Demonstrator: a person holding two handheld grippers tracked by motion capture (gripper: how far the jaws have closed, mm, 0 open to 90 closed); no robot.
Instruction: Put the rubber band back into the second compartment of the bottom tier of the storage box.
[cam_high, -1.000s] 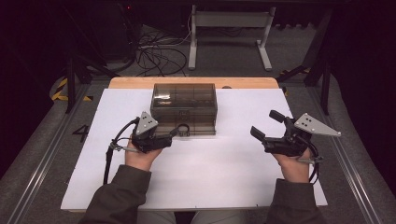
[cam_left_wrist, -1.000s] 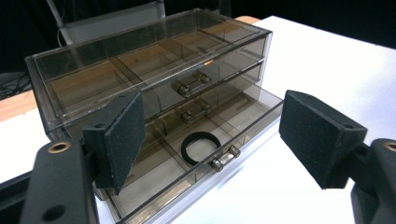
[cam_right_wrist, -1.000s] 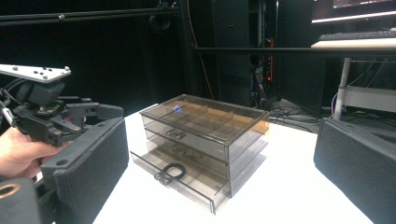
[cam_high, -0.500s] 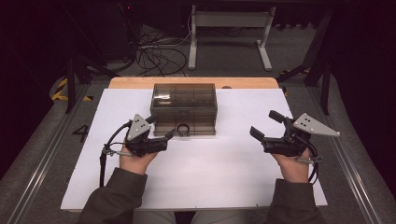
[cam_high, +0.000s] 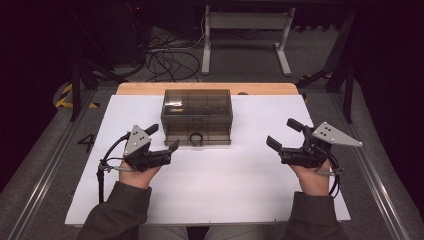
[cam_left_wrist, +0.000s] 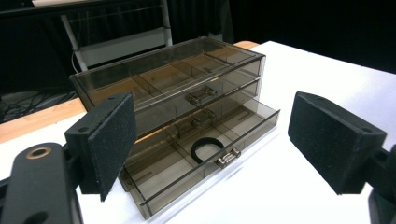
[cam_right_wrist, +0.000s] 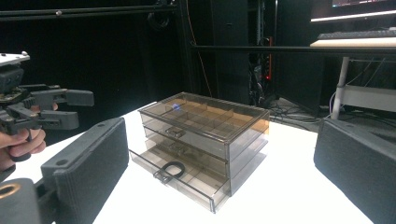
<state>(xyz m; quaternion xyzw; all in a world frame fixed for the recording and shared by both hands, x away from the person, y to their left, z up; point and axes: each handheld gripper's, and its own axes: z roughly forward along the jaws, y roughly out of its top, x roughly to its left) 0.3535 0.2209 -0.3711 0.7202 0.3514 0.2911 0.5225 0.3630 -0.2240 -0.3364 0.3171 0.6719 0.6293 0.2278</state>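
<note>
Counter (cam_high: 210, 200): white sheet over a wooden top; it is carrying the drawer box at its far middle.
Drawer box (cam_high: 197, 102): smoked clear plastic, three drawers, sitting square on the counter. Judged rigid, light, smooth-walled and liable to slide or crack under a hard squeeze.
Bottom drawer (cam_left_wrist: 205, 158): standing pulled out toward the person; the two above are sitting flush. Judged free-running; best taken by its small metal handle (cam_left_wrist: 228, 157) or nudged shut at the front wall.
Black ring (cam_left_wrist: 207, 150): lying flat in the open drawer, just behind the handle. Judged soft, springy and very light, like a hair band; best pinched across one side of the loop.
Left tool (cam_high: 161, 141): hovering just left of the open drawer, touching nothing; its jaws have just been opening and are standing wide, nothing between the pads (cam_left_wrist: 112, 140).
Right tool (cam_high: 282, 134): hovering well right of the box, jaws standing wide, gripping nothing.
</note>
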